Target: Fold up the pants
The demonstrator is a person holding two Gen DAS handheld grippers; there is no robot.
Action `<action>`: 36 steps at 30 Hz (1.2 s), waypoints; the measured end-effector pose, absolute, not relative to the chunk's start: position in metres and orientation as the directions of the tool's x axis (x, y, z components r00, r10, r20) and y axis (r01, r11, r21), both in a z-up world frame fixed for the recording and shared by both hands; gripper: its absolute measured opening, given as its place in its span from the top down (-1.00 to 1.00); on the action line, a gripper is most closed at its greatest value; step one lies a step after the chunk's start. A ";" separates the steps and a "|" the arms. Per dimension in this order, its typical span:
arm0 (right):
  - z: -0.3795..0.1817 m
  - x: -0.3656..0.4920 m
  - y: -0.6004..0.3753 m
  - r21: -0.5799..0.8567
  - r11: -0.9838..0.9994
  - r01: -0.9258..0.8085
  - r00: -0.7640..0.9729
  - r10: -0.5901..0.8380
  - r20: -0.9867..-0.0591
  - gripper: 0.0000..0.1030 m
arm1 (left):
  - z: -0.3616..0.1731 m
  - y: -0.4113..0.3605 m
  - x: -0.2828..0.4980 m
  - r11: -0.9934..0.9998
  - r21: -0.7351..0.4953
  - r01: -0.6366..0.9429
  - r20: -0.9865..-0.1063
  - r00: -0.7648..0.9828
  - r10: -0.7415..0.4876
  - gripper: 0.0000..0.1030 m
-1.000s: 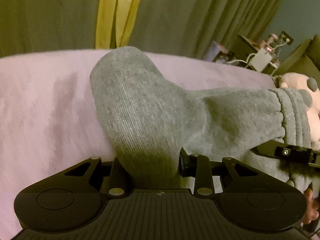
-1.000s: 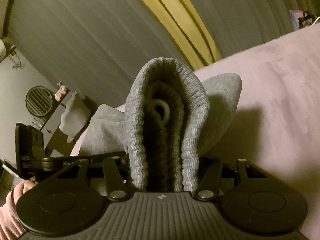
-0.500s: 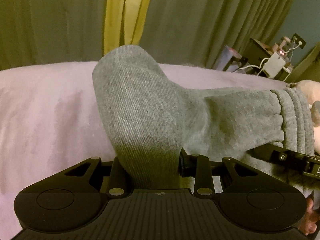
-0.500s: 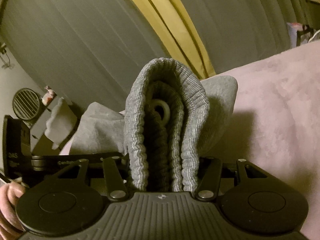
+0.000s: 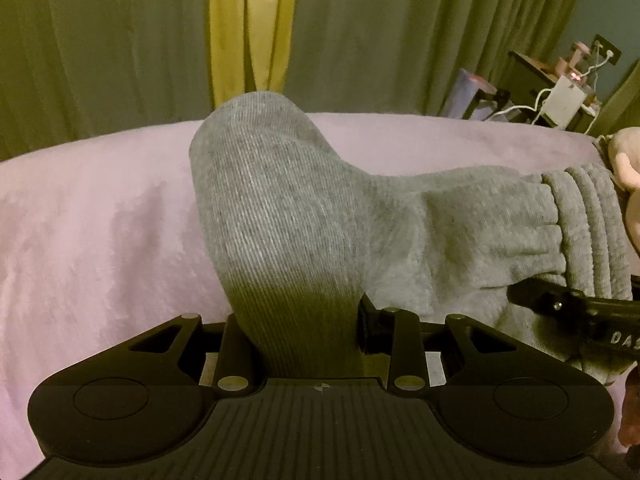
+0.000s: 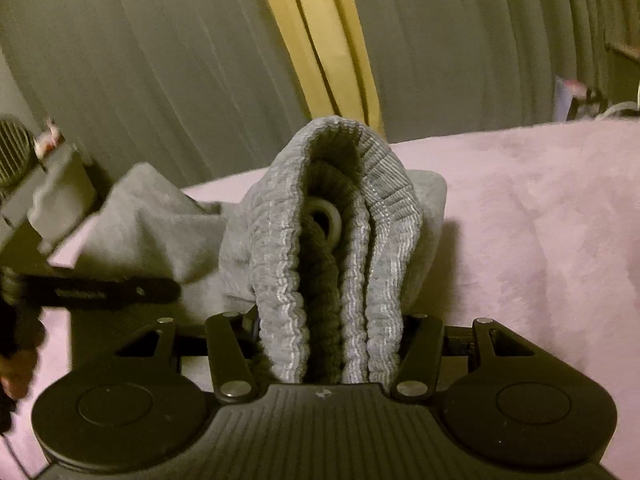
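Both cameras have swung a bit since the earlier frames: the curtain behind sits differently, more of the bed shows in the right view, and the grey fabric hasn't budged between the fingers on either side.

Biggest thing first: the pink fuzzy bed cover [image 5: 88,232] fills the background, with the green-and-yellow curtain [image 5: 248,28] behind it. The pants [image 5: 280,216], grey ribbed knit, are held up off the cover between the two tools. Left gripper [image 5: 298,332] is pinched shut on a bunched hump of the leg fabric. Right gripper [image 6: 332,344] is clamped on the doubled-over waistband [image 6: 360,208], elastic ridges stacked together with a little drawstring eyelet [image 6: 324,220] peeking out of the fold.

Handling-wise, I'd guess these are light, soft and floppy, so they'll sag wherever they aren't supported. Knit looks grippy, not slippery, nothing fragile. Best holds are probably the thick waistband and a gathered wad of leg, which is what's happening.
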State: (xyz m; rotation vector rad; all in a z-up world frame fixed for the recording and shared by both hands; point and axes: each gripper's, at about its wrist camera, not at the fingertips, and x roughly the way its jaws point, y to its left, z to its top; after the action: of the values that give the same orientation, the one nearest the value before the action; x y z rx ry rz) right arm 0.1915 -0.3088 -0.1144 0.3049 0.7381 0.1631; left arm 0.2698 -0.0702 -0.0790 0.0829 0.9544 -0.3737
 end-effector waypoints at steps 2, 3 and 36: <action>-0.118 0.193 -0.304 0.290 0.956 -0.045 0.729 0.229 -0.645 -0.04 | -0.081 -0.071 0.269 0.934 -0.078 0.347 -0.810 0.524 -0.263 0.31; -0.119 0.193 -0.303 0.282 0.959 -0.043 0.728 0.223 -0.648 -0.04 | -0.081 -0.073 0.267 0.934 -0.072 0.349 -0.810 0.527 -0.259 0.30; -0.121 0.143 -0.282 0.020 0.991 0.131 0.761 -0.088 -0.643 -0.92 | -0.106 -0.006 0.181 0.989 0.001 0.151 -0.768 0.633 -0.096 -0.87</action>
State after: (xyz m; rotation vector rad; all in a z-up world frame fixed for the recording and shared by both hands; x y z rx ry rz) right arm 0.1434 -0.2820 -0.1213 0.0648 0.6956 -0.1196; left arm 0.1808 -0.0060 -0.1061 0.0670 0.8741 -0.1409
